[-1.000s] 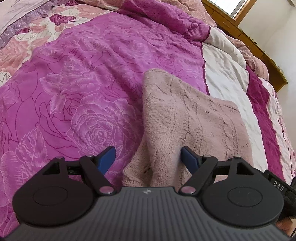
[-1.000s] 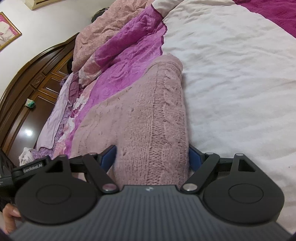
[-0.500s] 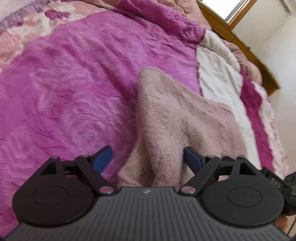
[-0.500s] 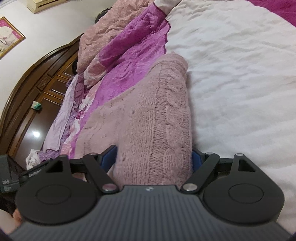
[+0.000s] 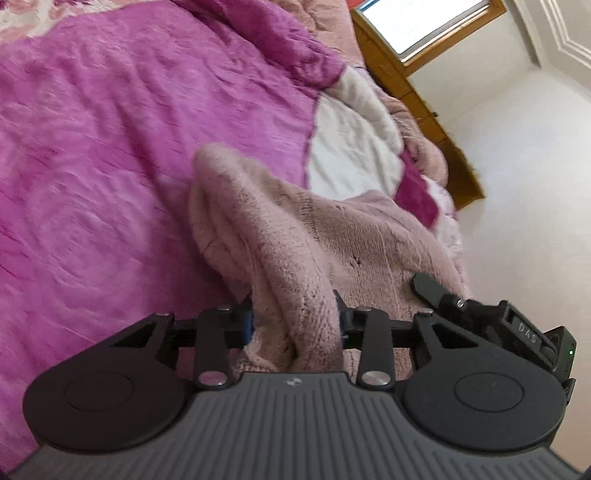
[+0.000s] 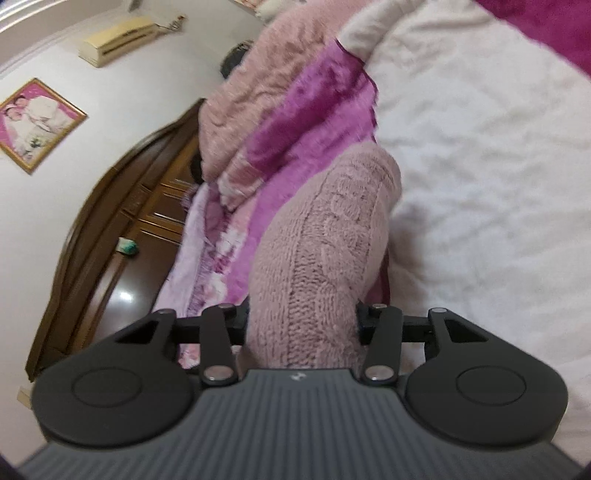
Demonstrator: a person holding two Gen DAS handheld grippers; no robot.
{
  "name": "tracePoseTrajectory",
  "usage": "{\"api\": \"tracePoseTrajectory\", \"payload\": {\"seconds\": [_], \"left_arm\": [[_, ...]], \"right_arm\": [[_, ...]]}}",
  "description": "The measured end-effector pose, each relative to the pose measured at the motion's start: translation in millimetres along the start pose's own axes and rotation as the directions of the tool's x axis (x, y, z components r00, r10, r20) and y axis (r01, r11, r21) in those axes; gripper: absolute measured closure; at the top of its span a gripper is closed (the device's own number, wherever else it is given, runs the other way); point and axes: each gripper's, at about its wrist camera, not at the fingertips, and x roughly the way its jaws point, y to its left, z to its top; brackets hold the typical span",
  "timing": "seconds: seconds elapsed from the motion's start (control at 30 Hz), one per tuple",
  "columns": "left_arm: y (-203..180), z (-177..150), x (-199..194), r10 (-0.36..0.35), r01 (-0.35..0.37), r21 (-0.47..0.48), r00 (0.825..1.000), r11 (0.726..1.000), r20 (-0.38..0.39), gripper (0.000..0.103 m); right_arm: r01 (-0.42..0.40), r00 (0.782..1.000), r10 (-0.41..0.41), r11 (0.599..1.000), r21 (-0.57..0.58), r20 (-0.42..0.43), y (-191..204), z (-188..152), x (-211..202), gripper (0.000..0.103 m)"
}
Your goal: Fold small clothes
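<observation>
gripping a bunched edge of the pink knit sweater [image 5: 291, 258], the left claw [image 5: 293, 321] has just been closing, and its blue-padded fingers [image 5: 246, 321] now pinch the fabric from both sides. the right claw [image 6: 303, 317] has just been closing too, and it is clenched on a thick cable-knit fold of the same sweater [image 6: 321, 251], the wool bulging out above its jaws.

the sweater lies on the bed, on top of the magenta rose-patterned bedspread [image 5: 110, 166], with its near edge gathered at the two claws and its far end resting where the magenta cloth meets the white blanket [image 6: 480, 166]. from the left claw the right one shows just beside it, at the sweater's other corner [image 5: 480, 314].

beyond the sweater, a heaped pink and magenta quilt [image 6: 258, 110] sits against the dark wooden headboard [image 6: 122, 221]. above the headboard hang a framed picture [image 6: 37, 123] and an air conditioner [image 6: 118, 38] on the white wall. a wood-framed window [image 5: 424, 26] shows past the far side of the bed.
</observation>
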Motion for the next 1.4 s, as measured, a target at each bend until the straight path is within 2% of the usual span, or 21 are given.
{"api": "tracePoseTrajectory", "payload": {"seconds": [0.17,0.33,0.4,0.5,0.57,0.77,0.93,1.03,1.13,1.2,1.33,1.4], "left_arm": [[-47,-18,11,-0.065,0.066,0.052,0.998,0.996,-0.02,0.061],[-79,-51,37,-0.074,0.081,0.064,0.992,0.995,-0.102,0.061],[-85,-68,48,-0.034,0.047,0.084,0.99,0.995,-0.14,0.061],[-86,-87,59,0.07,-0.047,0.147,0.985,0.988,-0.156,0.06],[-82,-88,58,0.081,-0.057,0.156,0.985,0.986,-0.153,0.06],[-86,-88,44,0.12,-0.089,0.233,0.985,0.968,-0.122,0.06],[-94,-87,27,0.161,-0.131,0.286,0.984,0.949,-0.082,0.06],[-94,-87,20,0.208,-0.175,0.319,0.976,0.932,-0.072,0.052],[-90,-90,21,0.28,-0.243,0.356,0.958,0.903,-0.056,0.046],[-87,-91,24,0.294,-0.256,0.356,0.954,0.899,-0.054,0.042],[-92,-95,24,0.31,-0.277,0.374,0.95,0.885,-0.031,0.041],[-98,-100,18,0.318,-0.289,0.394,0.948,0.873,-0.008,0.041]], "right_arm": [[0.026,0.998,-0.024,0.999,-0.036,0.053,-3,16,-50,0.054],[0.117,0.99,-0.114,0.992,-0.036,0.087,-31,15,-97,0.054],[0.173,0.982,-0.171,0.985,-0.012,0.076,-48,8,-105,0.054],[0.277,0.96,-0.279,0.96,0.048,0.02,-79,-8,-105,0.052],[0.317,0.949,-0.316,0.947,0.048,-0.015,-92,-19,-100,0.049],[0.338,0.941,-0.337,0.94,-0.041,0.026,-82,-35,-101,0.044],[0.351,0.936,-0.35,0.935,-0.049,0.039,-80,-37,-112,0.043],[0.352,0.935,-0.35,0.936,-0.032,0.056,-80,-39,-127,0.043],[0.341,0.936,-0.338,0.94,-0.012,0.093,-81,-45,-142,0.044],[0.325,0.94,-0.324,0.946,0.009,0.107,-88,-50,-144,0.044],[0.333,0.938,-0.336,0.942,0.047,0.091,-102,-54,-135,0.041],[0.34,0.935,-0.342,0.94,0.04,0.093,-97,-54,-135,0.041]]}}
